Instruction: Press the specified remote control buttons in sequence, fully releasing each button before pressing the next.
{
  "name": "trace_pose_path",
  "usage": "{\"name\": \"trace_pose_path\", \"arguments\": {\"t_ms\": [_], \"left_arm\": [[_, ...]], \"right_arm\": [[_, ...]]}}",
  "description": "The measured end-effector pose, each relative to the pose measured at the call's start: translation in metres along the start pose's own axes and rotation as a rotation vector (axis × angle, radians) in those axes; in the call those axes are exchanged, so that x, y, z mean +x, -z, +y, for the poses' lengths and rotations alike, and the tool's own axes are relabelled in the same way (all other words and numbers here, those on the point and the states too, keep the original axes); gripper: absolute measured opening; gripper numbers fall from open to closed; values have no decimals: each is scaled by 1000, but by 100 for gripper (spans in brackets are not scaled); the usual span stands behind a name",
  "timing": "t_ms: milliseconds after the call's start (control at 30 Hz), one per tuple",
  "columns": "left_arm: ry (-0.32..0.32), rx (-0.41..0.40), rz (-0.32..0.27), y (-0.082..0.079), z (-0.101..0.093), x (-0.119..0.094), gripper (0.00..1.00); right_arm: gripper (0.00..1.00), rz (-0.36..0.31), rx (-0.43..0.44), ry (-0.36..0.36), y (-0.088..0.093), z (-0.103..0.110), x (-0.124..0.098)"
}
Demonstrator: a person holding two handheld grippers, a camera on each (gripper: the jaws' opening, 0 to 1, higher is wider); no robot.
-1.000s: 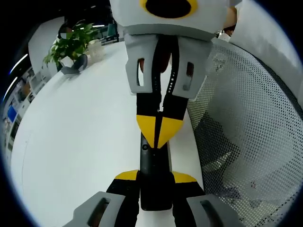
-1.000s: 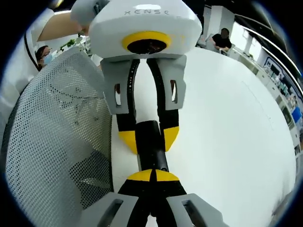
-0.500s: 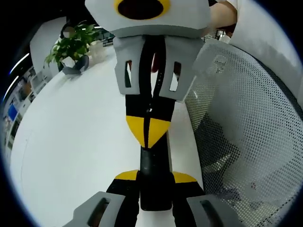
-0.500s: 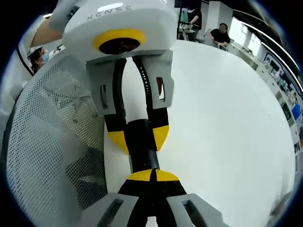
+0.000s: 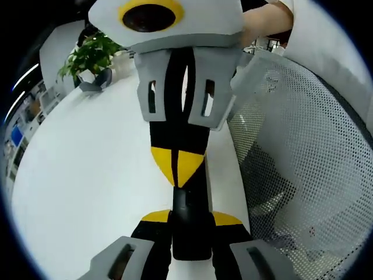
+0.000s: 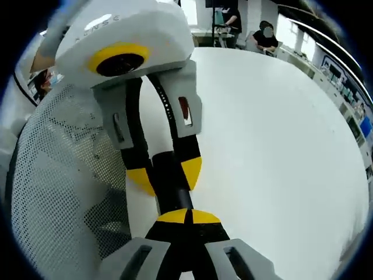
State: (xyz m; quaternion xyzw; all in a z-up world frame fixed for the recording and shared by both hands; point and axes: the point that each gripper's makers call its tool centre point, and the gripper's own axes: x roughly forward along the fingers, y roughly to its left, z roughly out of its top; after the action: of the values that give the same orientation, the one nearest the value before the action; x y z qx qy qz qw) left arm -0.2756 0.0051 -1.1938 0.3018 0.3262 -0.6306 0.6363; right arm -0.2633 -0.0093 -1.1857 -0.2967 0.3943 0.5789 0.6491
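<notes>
Left gripper (image 5: 191,220) squeezes the near end of the black remote control (image 5: 190,219) between its yellow tips, and in the right gripper view it (image 6: 164,174) grips the far end. Right gripper (image 6: 188,217) has its two yellow tips pushed together, with the tip resting on top of the remote (image 6: 172,189). The remote sits over the white table (image 5: 93,169), close to the table's edge. A grey mesh chair (image 5: 303,151) stands just beside that edge. A green plant (image 5: 87,55) sits at the table's far side.
</notes>
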Motion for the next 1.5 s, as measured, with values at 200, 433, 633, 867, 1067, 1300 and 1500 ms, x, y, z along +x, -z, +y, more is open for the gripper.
{"name": "trace_pose_path", "arguments": {"t_ms": [200,433,633,867,1067,1300,1500], "left_arm": [[1,8,-8,-1,-1,1,24],[3,6,-15,-1,-1,1,24],[5,-7,-29,-1,-1,1,24],[3,-12,-37,-1,-1,1,24],[-5,-10,-32,-1,0,1,24],[-4,-20,-51,-1,0,1,24],[-2,-25,-59,-2,0,1,24]], "right_arm": [[0,-18,-36,-30,-6,16,1],[0,20,-144,-6,-5,16,3],[0,62,-304,51,-5,16,5],[0,40,-273,76,-6,14,4],[0,7,-226,42,-9,18,2],[0,31,-270,41,-9,19,6],[0,44,-254,48,-10,16,8]]}}
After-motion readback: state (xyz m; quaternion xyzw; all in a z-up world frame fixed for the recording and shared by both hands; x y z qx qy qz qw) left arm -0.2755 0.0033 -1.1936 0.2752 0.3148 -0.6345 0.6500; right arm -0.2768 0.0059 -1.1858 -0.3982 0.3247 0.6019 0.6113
